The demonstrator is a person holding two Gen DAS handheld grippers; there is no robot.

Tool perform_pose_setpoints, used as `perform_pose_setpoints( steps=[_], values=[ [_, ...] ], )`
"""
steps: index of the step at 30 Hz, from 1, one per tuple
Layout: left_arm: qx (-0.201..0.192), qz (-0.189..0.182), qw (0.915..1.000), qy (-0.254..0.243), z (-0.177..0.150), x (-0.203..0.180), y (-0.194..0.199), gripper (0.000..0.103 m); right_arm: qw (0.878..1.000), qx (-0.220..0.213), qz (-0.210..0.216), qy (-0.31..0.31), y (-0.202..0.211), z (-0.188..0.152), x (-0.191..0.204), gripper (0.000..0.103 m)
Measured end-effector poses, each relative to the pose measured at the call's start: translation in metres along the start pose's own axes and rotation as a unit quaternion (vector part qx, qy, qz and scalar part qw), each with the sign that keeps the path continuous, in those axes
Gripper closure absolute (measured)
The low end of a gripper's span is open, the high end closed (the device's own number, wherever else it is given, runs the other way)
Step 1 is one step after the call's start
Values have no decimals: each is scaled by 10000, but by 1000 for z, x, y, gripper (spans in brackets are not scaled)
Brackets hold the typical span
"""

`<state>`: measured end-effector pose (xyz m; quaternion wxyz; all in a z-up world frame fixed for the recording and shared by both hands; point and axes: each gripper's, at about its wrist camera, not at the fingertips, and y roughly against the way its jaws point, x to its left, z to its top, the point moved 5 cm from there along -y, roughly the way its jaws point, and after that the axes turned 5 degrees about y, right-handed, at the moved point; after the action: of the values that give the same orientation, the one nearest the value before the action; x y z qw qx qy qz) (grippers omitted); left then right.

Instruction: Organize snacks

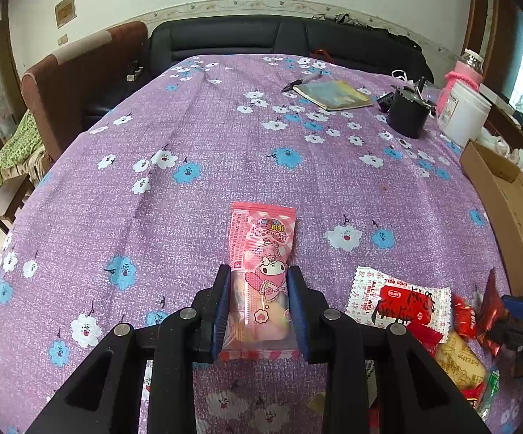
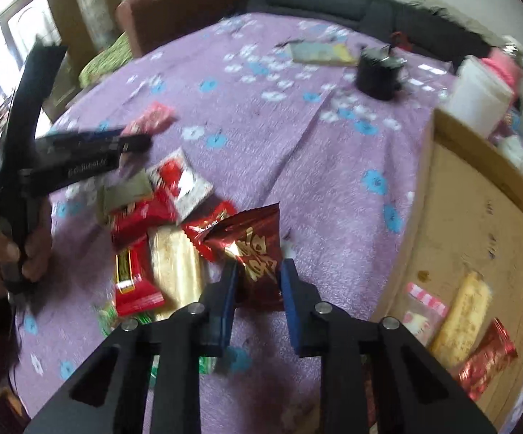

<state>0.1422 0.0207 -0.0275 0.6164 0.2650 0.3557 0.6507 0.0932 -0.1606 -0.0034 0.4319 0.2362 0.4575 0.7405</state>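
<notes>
1. Your right gripper [image 2: 258, 271] is clamped on a crinkled dark-red foil snack packet with gold lettering [image 2: 252, 244], lifted off the purple flowered tablecloth [image 2: 297, 152].
2. The shallow brown cardboard box [image 2: 478, 224] lies to that gripper's right, close by; it already holds several snacks.
3. Your left gripper [image 1: 259, 278] is clamped on a pink cartoon-printed plastic snack packet [image 1: 261, 249], whose long axis points straight ahead; the box is farther from it.

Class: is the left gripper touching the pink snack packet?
Touching. The left wrist view shows the left gripper with both blue pads pressed against the sides of the pink packet, no gap either side.
</notes>
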Motion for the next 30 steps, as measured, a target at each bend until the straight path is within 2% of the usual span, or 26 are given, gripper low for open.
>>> perform_pose_setpoints(
  steps=[2, 3, 6, 9, 14, 20, 24, 30],
  values=[
    [-4, -41, 10000, 75, 0, 2, 1, 71, 9977, -391, -383, -405, 17, 3, -4, 81],
    [-3, -55, 9999, 99, 1, 3, 1, 72, 9948, -594, -385, -731, 25, 2, -5, 80],
    [1, -98, 9998, 177, 1, 6, 2, 72, 9833, -1137, -110, -1413, 37, -5, -4, 80],
    [-91, -99, 9996, 250, 1, 9, 6, 72, 9791, -1437, 92, -1439, 34, -5, 3, 80],
    [-289, -86, 9994, 195, 3, 6, 14, 72, 9754, -1569, 466, -1478, 28, -4, 3, 80],
    [-931, 193, 9954, -95, 7, -6, 37, 72, 9706, -1614, 673, -1652, 29, -8, -5, 80],
    [-1217, 265, 9920, -206, 9, -10, 47, 72, 9654, -1716, 719, -1826, 32, -9, -11, 80],
    [-1292, 295, 9909, -224, 9, -10, 51, 72, 9638, -1766, 692, -1872, 33, -10, -12, 80]
  ],
)
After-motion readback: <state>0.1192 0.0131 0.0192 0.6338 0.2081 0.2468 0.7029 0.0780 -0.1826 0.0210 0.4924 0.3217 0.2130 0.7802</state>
